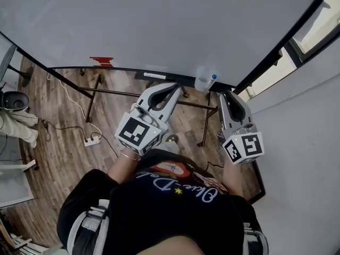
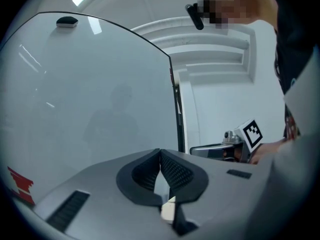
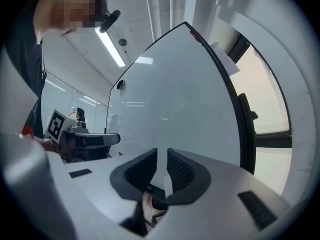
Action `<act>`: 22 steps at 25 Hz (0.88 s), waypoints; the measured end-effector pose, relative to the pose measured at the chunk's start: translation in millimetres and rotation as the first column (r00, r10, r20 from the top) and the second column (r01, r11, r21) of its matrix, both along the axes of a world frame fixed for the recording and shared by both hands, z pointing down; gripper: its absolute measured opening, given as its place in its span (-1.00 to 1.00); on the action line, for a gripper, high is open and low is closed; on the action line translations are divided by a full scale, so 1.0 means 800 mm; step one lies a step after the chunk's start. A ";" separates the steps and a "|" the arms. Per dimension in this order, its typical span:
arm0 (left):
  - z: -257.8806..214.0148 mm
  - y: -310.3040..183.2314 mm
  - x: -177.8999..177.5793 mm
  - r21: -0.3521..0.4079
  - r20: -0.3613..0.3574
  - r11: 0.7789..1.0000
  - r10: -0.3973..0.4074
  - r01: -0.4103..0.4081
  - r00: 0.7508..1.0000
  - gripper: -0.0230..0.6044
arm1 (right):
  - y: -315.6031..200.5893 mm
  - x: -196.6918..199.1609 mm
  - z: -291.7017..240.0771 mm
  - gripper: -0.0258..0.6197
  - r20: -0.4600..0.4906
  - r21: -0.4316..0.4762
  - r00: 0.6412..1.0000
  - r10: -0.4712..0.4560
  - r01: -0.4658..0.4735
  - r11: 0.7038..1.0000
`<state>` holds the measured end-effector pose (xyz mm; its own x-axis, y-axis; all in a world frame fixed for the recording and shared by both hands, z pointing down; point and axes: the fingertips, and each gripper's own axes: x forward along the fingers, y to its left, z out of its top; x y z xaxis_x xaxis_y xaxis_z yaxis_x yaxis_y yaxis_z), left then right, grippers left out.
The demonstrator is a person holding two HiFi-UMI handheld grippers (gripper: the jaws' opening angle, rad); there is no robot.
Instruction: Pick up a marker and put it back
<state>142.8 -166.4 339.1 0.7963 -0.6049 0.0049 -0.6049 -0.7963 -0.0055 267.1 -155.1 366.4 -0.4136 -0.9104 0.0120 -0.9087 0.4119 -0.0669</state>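
A white marker [image 1: 154, 76] lies on the ledge along the bottom edge of the whiteboard [image 1: 159, 20]. My left gripper [image 1: 175, 86] is held just right of and below it, with its jaws shut and nothing between them; in the left gripper view [image 2: 160, 152] the tips touch in front of the board. My right gripper [image 1: 227, 93] is further right, near the board's black frame. Its jaws [image 3: 161, 152] stand a small gap apart with nothing held. Neither gripper touches the marker.
A clear spray bottle with a blue cap [image 1: 205, 81] stands on the ledge between the two grippers. A red piece [image 1: 102, 61] sticks to the board at the left. Below are the board's metal legs [image 1: 90, 102], a wooden floor with a power strip [image 1: 91, 140], and a white wall [image 1: 303, 142] at the right.
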 end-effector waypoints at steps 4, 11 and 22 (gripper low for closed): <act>0.007 -0.016 -0.007 -0.014 -0.002 1.000 -0.009 0.009 1.000 -0.92 | -0.023 -0.004 0.010 -0.73 -0.026 -0.038 1.000 0.003 -0.004 0.999; 0.009 -0.042 -0.018 -0.024 -0.010 0.999 -0.025 0.025 1.000 -0.92 | -0.060 -0.006 0.029 -0.60 -0.061 -0.080 0.998 0.012 -0.017 0.997; 0.018 -0.066 -0.031 -0.046 -0.004 0.998 -0.046 0.046 0.999 -0.92 | -0.095 -0.009 0.068 -0.50 -0.115 -0.144 0.993 0.028 -0.045 0.989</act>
